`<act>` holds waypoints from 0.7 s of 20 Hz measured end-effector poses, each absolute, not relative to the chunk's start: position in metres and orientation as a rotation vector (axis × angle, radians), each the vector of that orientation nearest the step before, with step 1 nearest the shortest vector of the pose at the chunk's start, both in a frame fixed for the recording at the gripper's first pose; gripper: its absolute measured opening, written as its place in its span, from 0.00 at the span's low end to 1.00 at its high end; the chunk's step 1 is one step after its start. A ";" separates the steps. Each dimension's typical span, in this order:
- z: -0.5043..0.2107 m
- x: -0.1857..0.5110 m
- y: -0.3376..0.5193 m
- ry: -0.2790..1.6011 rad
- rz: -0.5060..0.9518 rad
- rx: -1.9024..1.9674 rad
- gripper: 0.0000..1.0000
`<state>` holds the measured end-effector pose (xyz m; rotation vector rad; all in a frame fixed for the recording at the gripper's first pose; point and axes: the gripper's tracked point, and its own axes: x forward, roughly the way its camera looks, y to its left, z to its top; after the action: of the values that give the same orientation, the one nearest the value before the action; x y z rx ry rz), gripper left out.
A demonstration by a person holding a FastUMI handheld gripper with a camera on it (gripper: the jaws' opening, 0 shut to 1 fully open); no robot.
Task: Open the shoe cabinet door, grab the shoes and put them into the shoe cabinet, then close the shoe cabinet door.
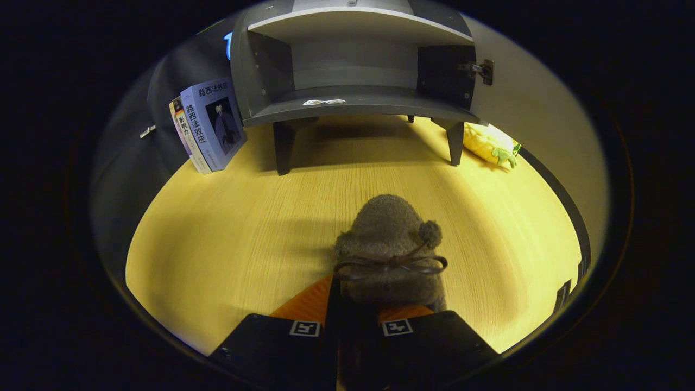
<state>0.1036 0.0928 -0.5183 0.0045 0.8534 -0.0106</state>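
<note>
Fuzzy brown shoe (388, 250) with bow and pompom, pinched at its heel by gripper (352, 326), above wooden counter (228, 239), open shoe cabinet (353, 70) beyond, books (209, 127) left, plush corn toy (491, 144) right.

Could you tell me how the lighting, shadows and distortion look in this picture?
Gripper view: warm light on the table; dark shadow under the open cabinet; fisheye bends its shelves and the table edge; the shoe held in the gripper is sharp; books readable.
</note>
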 end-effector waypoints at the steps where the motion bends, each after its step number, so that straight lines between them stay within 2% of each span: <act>1: -0.518 0.107 0.093 0.845 -0.010 -0.003 0.26; 5: -0.526 0.114 0.088 0.840 -0.013 -0.005 0.23; 7: -0.525 0.115 0.088 0.847 -0.010 0.006 0.05; 14: -0.505 0.106 0.088 0.854 0.019 -0.019 0.05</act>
<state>0.1058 0.0877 -0.5046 -0.0187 0.8541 0.0185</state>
